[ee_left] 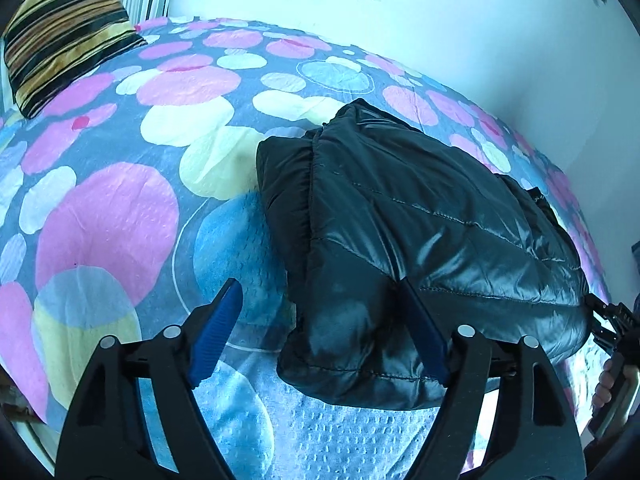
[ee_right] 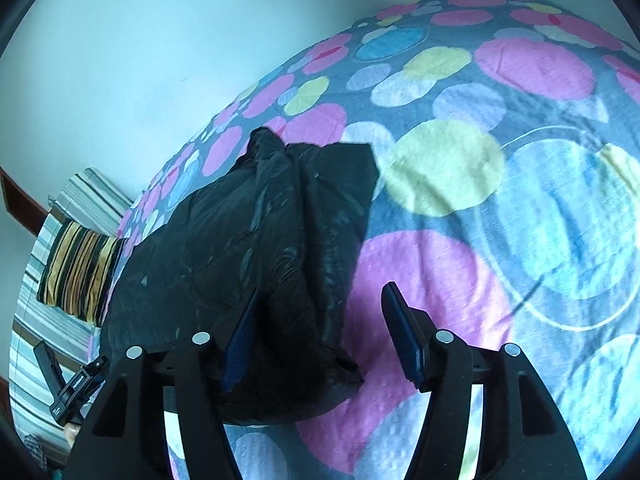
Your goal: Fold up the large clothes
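Note:
A black quilted puffer jacket [ee_left: 420,232] lies folded into a thick bundle on the bed; it also shows in the right wrist view [ee_right: 248,248]. My left gripper [ee_left: 320,328] is open, its blue pads spread wide around the bundle's near left corner, with the right pad [ee_left: 428,340] against the fabric. My right gripper [ee_right: 320,336] is open, its jaws spread around the bundle's near right corner, with the left pad [ee_right: 240,344] pressed into the jacket. The right gripper shows at the left wrist view's right edge [ee_left: 608,324].
The bed is covered by a spotted sheet [ee_left: 120,208] with pink, blue and yellow circles. A striped yellow and black pillow [ee_left: 64,32] lies at the head of the bed. A pale wall [ee_left: 400,12] runs along the far side.

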Motion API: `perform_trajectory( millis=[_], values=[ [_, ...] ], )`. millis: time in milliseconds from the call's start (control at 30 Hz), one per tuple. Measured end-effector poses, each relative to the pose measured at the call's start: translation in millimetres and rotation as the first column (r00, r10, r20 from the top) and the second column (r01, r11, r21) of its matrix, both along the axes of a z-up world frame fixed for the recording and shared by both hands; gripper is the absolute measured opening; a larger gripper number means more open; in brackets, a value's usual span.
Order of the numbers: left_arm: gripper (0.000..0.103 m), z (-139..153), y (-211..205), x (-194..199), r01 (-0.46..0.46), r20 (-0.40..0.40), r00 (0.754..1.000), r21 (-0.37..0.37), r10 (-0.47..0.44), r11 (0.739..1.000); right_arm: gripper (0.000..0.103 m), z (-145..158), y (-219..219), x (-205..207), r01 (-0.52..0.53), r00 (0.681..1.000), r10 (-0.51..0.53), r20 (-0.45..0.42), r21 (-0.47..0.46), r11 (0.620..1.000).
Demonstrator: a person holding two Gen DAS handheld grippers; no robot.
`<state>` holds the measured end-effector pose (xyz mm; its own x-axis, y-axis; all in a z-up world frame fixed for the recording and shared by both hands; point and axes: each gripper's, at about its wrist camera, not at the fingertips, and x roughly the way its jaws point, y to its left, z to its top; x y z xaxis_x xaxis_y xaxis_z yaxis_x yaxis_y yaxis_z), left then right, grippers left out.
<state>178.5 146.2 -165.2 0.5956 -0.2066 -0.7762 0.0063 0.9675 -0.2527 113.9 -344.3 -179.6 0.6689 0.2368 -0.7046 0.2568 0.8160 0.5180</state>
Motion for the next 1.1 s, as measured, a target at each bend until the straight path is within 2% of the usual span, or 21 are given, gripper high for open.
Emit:
perform_trajectory(
  millis=[100,300,433,567,633,733,833,933,1100],
  values=[
    [0.08,0,-1,1,0.003,0.001,1.0,0.003,-0.003,1.0,0.061,8,-9,-5,0.038,0.999,-0.037,0.006,-0.018,0.999],
    [0.081,-1,-2,4,0.012,-0.001,1.0,0.002,-0.012,1.0,0.061,40,-6,-7,0.095,0.994,-0.086,0.065,-0.146,0.985],
    [0.081,-1,0,7,0.014,0.001,1.0,-0.003,-0.014,1.0,0.056,60,9,0,0.082,0.991,-0.066,0.112,-0.139,0.987],
    [0.081,1,4,11,0.008,0.001,1.0,-0.02,-0.008,1.0,0.048,74,52,24,-0.015,0.992,0.033,0.12,-0.144,0.99],
    [0.081,2,6,14,0.003,0.003,1.0,-0.028,-0.003,1.0,0.04,73,80,37,-0.088,0.989,0.104,0.105,-0.146,0.985],
    [0.081,3,8,19,0.001,0.005,1.0,-0.032,-0.001,1.0,0.033,65,129,65,-0.214,0.972,0.226,0.066,-0.148,0.965],
    [0.081,5,9,28,0.016,0.0,1.0,-0.045,-0.016,0.999,0.031,55,169,85,-0.301,0.95,0.311,0.037,-0.168,0.939],
    [0.082,4,8,37,0.044,-0.009,0.999,-0.048,-0.044,0.998,0.03,45,190,98,-0.343,0.937,0.348,-0.003,-0.178,0.922],
    [0.086,-2,5,54,0.09,-0.033,0.995,-0.072,-0.092,0.993,0.028,15,206,111,-0.394,0.918,0.375,-0.129,-0.196,0.898]
  ],
)
